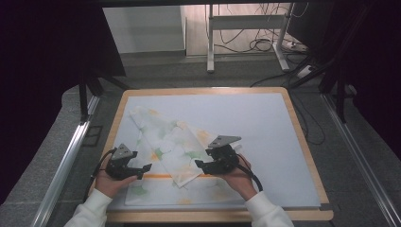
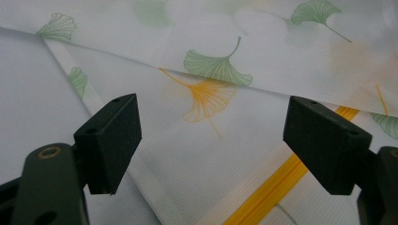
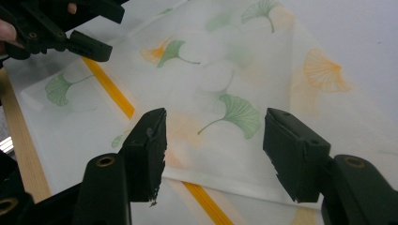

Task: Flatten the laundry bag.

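Clearly the work in hand is folding the cloth (image 1: 168, 142), a thin white square printed with green and orange ginkgo leaves and edged with an orange stripe (image 3: 109, 88). It lies on the pale mat (image 1: 265, 127) that covers the counter (image 1: 302, 137), toward the near left, with one corner already turned over so a folded flap runs diagonally across the lower layer.

Both tongs hang just above it with nothing between their pads. The left tongs (image 2: 213, 145) stand wide open over the near left part of the cloth, beside the stripe. The right tongs (image 3: 213, 147) are also open, a little less wide, poised over the folded flap close to its near hemmed edge (the pads do not press on the fabric, as far as the right gripper view shows).

I judge the cloth to be very light, limp and slightly sheer; the lower print shows faintly through the top layer. It will not hold a shape, will sag from any single grip point and may drag its other layer along. A pinch at a corner or on the doubled hem should bite best, since the flat middle offers nothing to catch. Two grips held well apart along one edge should keep that edge straight while it is carried over.
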Demonstrator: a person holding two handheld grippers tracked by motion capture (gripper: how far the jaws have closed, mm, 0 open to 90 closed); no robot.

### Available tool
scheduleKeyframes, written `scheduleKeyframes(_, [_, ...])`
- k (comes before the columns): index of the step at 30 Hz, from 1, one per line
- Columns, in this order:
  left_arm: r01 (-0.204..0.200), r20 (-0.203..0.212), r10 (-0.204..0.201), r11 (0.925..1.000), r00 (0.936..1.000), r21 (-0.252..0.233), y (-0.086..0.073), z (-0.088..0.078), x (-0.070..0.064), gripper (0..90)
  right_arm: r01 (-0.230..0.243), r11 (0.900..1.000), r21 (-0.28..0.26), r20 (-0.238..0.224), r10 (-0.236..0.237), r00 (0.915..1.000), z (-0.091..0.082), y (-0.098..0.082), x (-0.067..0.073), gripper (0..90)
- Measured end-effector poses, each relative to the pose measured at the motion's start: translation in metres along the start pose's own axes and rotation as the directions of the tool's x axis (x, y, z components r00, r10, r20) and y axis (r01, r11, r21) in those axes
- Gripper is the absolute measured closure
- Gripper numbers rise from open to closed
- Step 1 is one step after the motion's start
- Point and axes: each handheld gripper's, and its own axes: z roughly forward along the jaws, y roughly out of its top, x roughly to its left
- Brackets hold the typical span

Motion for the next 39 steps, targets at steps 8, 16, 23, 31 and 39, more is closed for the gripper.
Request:
scheduleKeyframes(8, [-0.003, 0.002, 0.003, 1.0, 1.0, 0.002, 0.0, 0.0, 0.0, 19.3, 0.028, 0.999, 0.045, -0.043, -0.026, 0.9987, 0.017, -0.001, 0.014, 40.1])
scheduleKeyframes(16, [-0.012, 0.001, 0.012, 0.9999, 0.9999, 0.006, 0.0, 0.001, 0.0, 19.3, 0.057, 0.994, 0.092, -0.076, -0.05, 0.9958, 0.037, -0.001, 0.028, 39.4])
scheduleKeyframes(23, [-0.013, 0.004, 0.013, 0.9999, 0.9999, 0.008, 0.0, 0.001, 0.0, 19.2, 0.081, 0.989, 0.122, -0.102, -0.069, 0.9924, 0.05, -0.002, 0.039, 38.1])
scheduleKeyframes(31, [-0.01, -0.001, 0.01, 1.0, 1.0, 0.002, 0.0, 0.0, 0.0, 19.2, 0.124, 0.982, 0.142, -0.112, -0.108, 0.9877, 0.06, -0.003, 0.05, 38.2])
scheduleKeyframes(39, [-0.006, 0.013, 0.006, 1.0, 0.9999, 0.004, 0.0, 0.0, -0.001, 19.0, 0.138, 0.974, 0.182, -0.125, -0.116, 0.9854, 0.072, -0.01, 0.056, 37.6])
